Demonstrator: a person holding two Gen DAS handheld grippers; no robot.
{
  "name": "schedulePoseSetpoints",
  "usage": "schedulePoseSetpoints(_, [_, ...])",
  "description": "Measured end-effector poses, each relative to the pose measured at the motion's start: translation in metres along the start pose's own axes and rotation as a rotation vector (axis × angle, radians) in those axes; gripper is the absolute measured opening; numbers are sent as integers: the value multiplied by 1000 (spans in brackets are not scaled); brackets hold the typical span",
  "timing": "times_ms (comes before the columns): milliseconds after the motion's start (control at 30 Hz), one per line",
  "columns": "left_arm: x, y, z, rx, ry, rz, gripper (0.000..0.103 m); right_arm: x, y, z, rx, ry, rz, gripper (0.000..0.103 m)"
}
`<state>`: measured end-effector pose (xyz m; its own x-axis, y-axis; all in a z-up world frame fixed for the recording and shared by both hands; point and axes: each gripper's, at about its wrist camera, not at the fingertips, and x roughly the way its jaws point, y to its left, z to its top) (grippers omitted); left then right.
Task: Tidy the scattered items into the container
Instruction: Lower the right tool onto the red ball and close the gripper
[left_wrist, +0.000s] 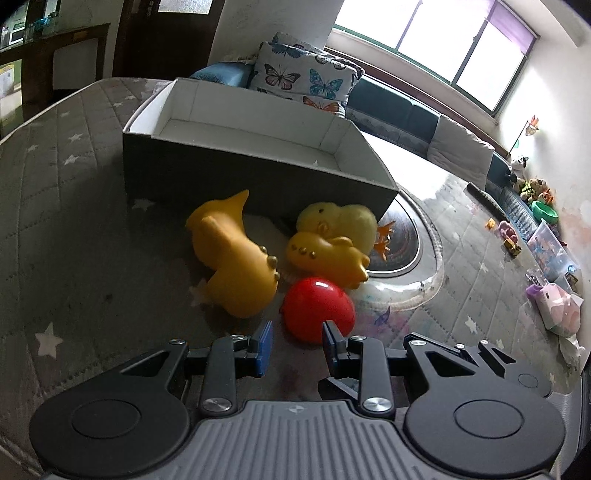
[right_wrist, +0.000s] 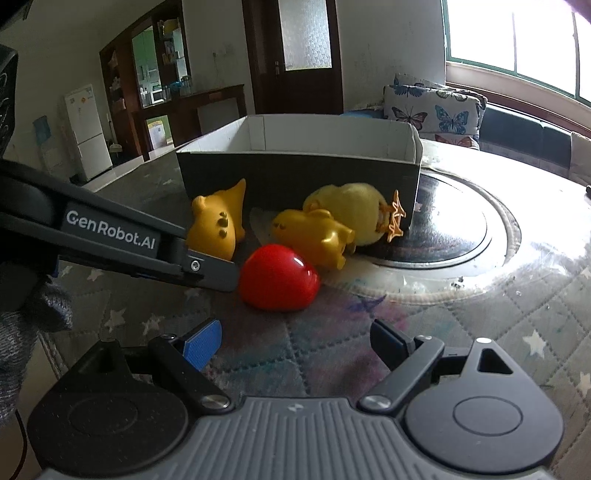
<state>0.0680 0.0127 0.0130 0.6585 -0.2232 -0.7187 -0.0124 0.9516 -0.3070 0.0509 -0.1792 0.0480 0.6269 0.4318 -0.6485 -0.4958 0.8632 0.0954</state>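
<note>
Daylight from the windows (left_wrist: 443, 40), blown out white in both views. Strong glare on the glass tabletop (right_wrist: 517, 206). Box front (left_wrist: 236, 177) in shadow, room interior dim. Heavy fisheye bending, dark vignette corners. Toys slightly soft; small highlight on red ball (right_wrist: 279, 277).

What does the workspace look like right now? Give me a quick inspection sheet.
Surface: quilted star-print cover with a round dark plate.
Job's things: dark box, open; inside hidden. Red toy, two yellow-orange figures and a yellow chick lie in front of it.
Clutter: nothing seen.
Grippers: left gripper open, empty, near the red toy; right gripper wide open, empty.
Cables: nothing seen.
Surroundings: butterfly cushions, windows, fridge, toys on the floor.
</note>
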Motion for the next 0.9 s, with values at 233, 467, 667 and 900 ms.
schedulePoseSetpoints(233, [5, -1, 3, 6, -4, -17, 32, 5, 0, 3, 1, -4, -2, 89])
schedulePoseSetpoints(467, [12, -4, 9, 3, -10, -21, 32, 14, 4, 9, -2, -11, 12, 85])
schedulePoseSetpoints(667, [19, -10, 15, 19, -15, -6, 32, 20, 11, 11, -24, -18, 11, 84])
schedulePoseSetpoints(900, [27, -12, 18, 18, -7, -9, 35, 26, 16, 14, -49, -24, 3, 77])
